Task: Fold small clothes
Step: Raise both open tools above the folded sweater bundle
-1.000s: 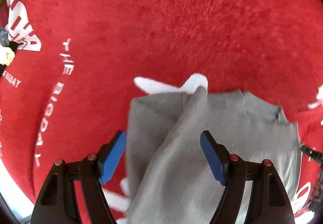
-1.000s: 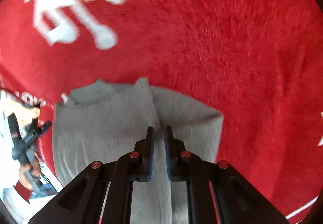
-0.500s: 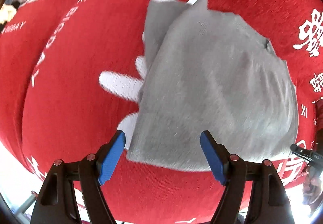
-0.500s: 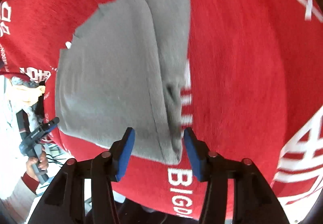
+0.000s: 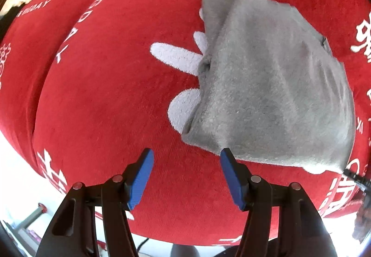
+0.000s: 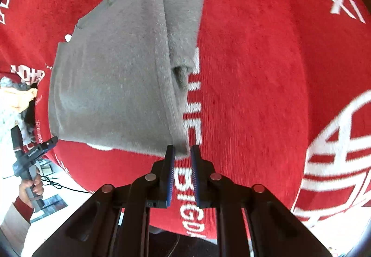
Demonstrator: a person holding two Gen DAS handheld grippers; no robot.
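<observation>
A folded grey garment [image 5: 273, 85] lies on the red cloth with white lettering [image 5: 104, 83]. It also shows in the right wrist view [image 6: 120, 76]. My left gripper [image 5: 186, 164] is open and empty, hanging just in front of the garment's near left corner. My right gripper [image 6: 182, 153] has its blue pads a narrow gap apart, empty, just short of the garment's near right corner. The left gripper and the hand that holds it show at the left edge of the right wrist view [image 6: 30, 159].
The red cloth drops off at its near edge [image 5: 162, 233] below both grippers. White floor and clutter lie beyond that edge [image 6: 46, 192]. White printed letters [image 6: 192, 206] run under the right gripper.
The right gripper let go of the garment, opened, then narrowed again. Both grippers pulled back towards the near edge, and the left one shifted left of the garment.
</observation>
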